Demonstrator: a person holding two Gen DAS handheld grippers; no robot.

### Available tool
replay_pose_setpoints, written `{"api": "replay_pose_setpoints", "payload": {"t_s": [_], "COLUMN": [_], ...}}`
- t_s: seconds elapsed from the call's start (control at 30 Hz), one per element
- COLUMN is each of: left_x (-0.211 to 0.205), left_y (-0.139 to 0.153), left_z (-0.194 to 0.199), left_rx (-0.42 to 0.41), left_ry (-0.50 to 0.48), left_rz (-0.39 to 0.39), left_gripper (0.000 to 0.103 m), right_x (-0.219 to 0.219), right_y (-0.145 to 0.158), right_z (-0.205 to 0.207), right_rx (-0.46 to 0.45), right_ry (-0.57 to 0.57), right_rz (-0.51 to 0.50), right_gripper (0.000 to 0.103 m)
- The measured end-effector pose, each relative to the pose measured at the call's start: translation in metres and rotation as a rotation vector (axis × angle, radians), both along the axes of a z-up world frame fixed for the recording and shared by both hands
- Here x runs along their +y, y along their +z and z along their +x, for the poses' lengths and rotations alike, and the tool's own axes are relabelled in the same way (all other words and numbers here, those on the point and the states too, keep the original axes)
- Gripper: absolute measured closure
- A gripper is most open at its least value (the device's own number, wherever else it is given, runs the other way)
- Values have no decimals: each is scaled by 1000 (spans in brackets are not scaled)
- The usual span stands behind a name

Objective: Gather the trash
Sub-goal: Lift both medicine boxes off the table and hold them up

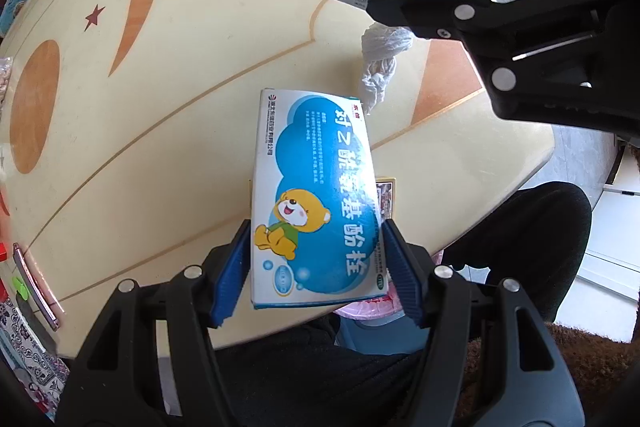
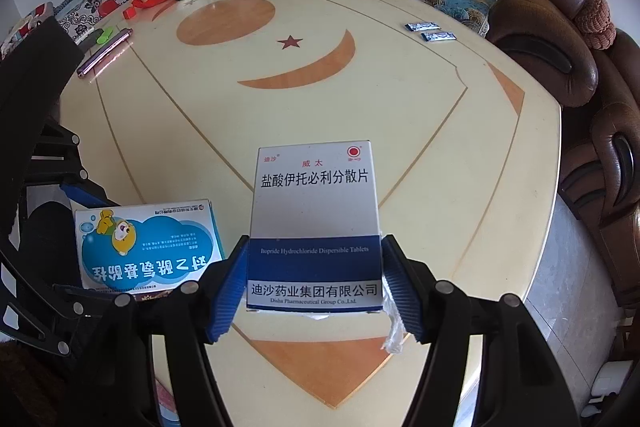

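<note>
Between the blue pads of the left gripper (image 1: 316, 267), low in the left wrist view, sits a blue bear-printed medicine box (image 1: 316, 195), clamped above the cream table (image 1: 180, 107). Upper right, the right gripper (image 2: 314, 275) clamps a white-and-navy tablet box (image 2: 314, 223); a crumpled tissue (image 1: 380, 59) lies between.

Left wrist view straight down, close over the table (image 1: 168, 131), right wrist view slanting down toward the sofa (image 2: 560, 39), both sharing the bear box (image 1: 316, 195) and table.
</note>
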State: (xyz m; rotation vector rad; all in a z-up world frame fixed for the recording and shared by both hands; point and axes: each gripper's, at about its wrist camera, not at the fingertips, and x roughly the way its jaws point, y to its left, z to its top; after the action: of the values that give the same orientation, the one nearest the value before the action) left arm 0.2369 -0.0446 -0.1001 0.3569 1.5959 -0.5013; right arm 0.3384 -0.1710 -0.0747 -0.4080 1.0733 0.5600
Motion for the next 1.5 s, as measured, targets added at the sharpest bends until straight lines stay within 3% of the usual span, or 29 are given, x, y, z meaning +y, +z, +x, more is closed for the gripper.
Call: {"api": "replay_pose_setpoints", "payload": {"t_s": [0.3,0.5,0.73,0.97,1.23,1.5], "left_x": [2,-2,-10,-12,-9,-5], "left_y": [3,-2,-1,-4,1,-1], "left_z": [-14,-19,-13,-6,-3,-4], "left_rx": [-25,-23,-15,2,6,11], "left_ry": [10,-3,-17,-20,-25,-21], "left_rz": [-12,-15,-13,-9,-15,-13], "left_gripper": [40,40,40,40,40,40], "right_x": [-8,-17,-30,-24,-29,-16], "right_y": [10,-28,-64,-80,-79,-80], "right_z": [-13,-31,-55,-79,-66,-55], "right_rx": [16,78,182,164,157,106], "right_ry": [-27,-50,-60,-38,-86,-73], "right_rz": [15,-39,-5,-31,0,-48], "right_gripper": [40,40,39,38,36,36]}}
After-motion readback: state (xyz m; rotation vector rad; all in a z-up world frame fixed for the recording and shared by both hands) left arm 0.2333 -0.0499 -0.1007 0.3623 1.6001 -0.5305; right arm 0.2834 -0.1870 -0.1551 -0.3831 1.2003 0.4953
